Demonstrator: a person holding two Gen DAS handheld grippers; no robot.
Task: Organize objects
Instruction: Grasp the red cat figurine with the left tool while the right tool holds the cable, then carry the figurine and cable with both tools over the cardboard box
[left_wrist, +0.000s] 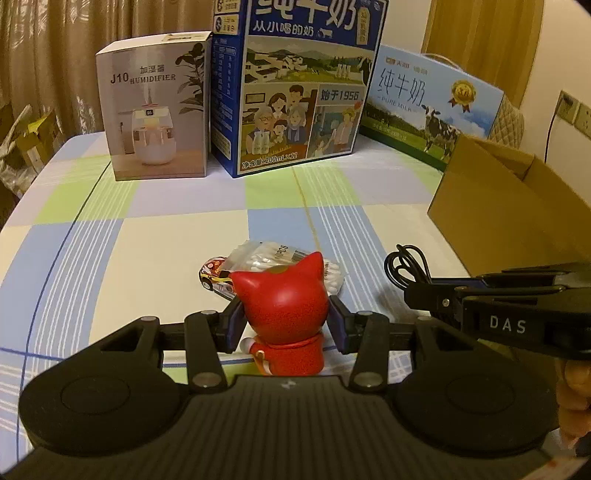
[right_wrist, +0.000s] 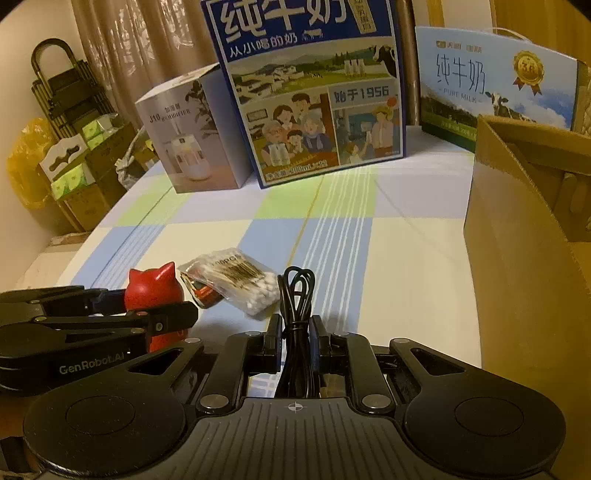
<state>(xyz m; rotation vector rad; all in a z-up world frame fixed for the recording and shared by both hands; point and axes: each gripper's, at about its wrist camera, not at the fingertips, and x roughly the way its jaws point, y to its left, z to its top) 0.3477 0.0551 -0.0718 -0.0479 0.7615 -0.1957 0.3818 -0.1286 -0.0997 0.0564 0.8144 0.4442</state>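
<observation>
The left tool (left_wrist: 284, 325) is clamped on the red cat figure (left_wrist: 284, 306) near the counter's front edge. The right tool (right_wrist: 295, 338) pinches the coiled black cable (right_wrist: 295, 295), long axis along its fingers; the cardboard box (right_wrist: 524, 229) stands at the right edge, nearer the right hand.

Back of the bench (left_wrist: 155, 236), with its blue, green and cream checked cloth, we've got a white J10 humidifier box (left_wrist: 157, 110) standing just beside a tall dark-blue milk carton case (left_wrist: 299, 85). Right of that, a light-blue "Pure Milk" gift box with a cow on it (left_wrist: 432, 103). Beige curtains (left_wrist: 74, 55) hang behind, and stacked cardboard boxes (right_wrist: 85, 155) sit off the left side.
</observation>
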